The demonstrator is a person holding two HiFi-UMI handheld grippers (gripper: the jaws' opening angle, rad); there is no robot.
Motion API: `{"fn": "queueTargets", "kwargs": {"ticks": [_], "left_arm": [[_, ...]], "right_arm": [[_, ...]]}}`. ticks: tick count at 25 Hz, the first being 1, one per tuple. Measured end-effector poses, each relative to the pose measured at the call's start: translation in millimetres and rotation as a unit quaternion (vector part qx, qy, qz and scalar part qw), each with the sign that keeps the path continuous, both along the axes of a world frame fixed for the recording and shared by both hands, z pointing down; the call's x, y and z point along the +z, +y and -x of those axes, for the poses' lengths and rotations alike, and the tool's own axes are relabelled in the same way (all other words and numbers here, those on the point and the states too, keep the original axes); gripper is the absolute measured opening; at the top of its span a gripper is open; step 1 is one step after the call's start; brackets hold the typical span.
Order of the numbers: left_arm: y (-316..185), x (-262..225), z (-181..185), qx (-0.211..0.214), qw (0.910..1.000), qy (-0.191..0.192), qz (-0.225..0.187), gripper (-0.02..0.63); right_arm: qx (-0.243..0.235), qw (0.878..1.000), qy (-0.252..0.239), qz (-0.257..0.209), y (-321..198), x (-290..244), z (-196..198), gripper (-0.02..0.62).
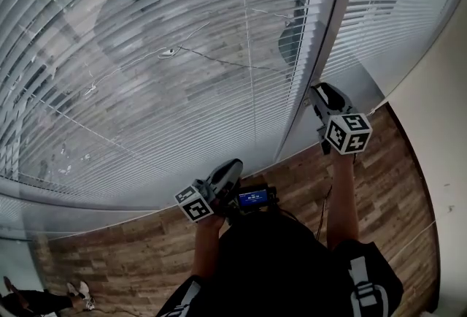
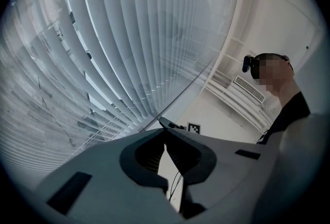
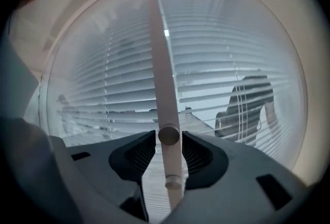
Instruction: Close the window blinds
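Observation:
White horizontal blinds [image 1: 182,52] cover the window in front of me, their slats tilted enough that the outside shows through. A second blind [image 1: 394,9] hangs to the right of a grey upright [image 1: 321,52]. My right gripper [image 1: 315,89] is raised at that upright. In the right gripper view a pale tilt wand [image 3: 161,63] runs down between the jaws of the right gripper [image 3: 168,138], with a thin gap on each side, so it is open around the wand. My left gripper [image 1: 233,164] hangs low near my waist, and in its own view the left gripper [image 2: 164,126] is shut on nothing.
A wood-look floor [image 1: 394,184] runs along the foot of the window. A white wall [image 1: 445,89] closes the right side. A small device with a blue screen [image 1: 254,198] sits at my waist. A person's reflection [image 3: 247,109] shows in the glass.

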State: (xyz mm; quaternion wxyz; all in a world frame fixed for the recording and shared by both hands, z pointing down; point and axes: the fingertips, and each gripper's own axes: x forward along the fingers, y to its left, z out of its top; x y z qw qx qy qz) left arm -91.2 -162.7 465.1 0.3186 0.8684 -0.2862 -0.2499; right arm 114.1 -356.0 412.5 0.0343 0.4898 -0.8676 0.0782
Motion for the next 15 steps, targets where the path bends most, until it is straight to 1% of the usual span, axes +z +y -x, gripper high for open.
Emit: {"fn": "queueTargets", "kwargs": {"ticks": [1,2,4,6,8,9,11,13,15], "left_arm": [[-0.1,0.2,-0.6,0.001,1.0,0.0,0.0,0.015],[-0.1,0.5,-1.3,0.002,1.0,0.0,0.001,0.015],[-0.2,1.0,-2.8,0.004,1.0,-0.001,0.002,0.015],[-0.4,1.0,-3.4,0.004,1.0,-0.001,0.002,0.015],[-0.7,0.8,-2.9,0.003,1.0,0.0,0.001,0.015],[-0.9,1.0,-2.2,0.002,1.0,0.0,0.001,0.015],[-1.2,1.6,-0.8,-0.001,1.0,-0.001,0.002,0.015],[-1.3,1.8,-0.2,-0.002,1.0,-0.001,0.002,0.015],[-1.4,1.6,-0.3,-0.002,1.0,0.0,0.0,0.015]], "right_arm": [[0.009,0.999,0.047,-0.02,1.0,-1.3,1.6,0.144],[0.017,0.995,0.092,-0.039,1.9,-2.4,3.4,0.144],[0.034,0.983,0.168,-0.069,2.7,-4.7,6.6,0.144],[0.048,0.971,0.218,-0.085,2.1,-6.0,8.0,0.143],[0.055,0.965,0.242,-0.09,1.1,-5.9,7.6,0.143],[0.056,0.964,0.243,-0.089,0.7,-5.6,6.8,0.139],[0.054,0.97,0.225,-0.077,0.1,-4.0,4.9,0.132],[0.046,0.981,0.178,-0.054,-1.0,-2.3,2.7,0.13],[0.032,0.994,0.105,-0.024,-2.5,-1.6,0.7,0.13]]}}
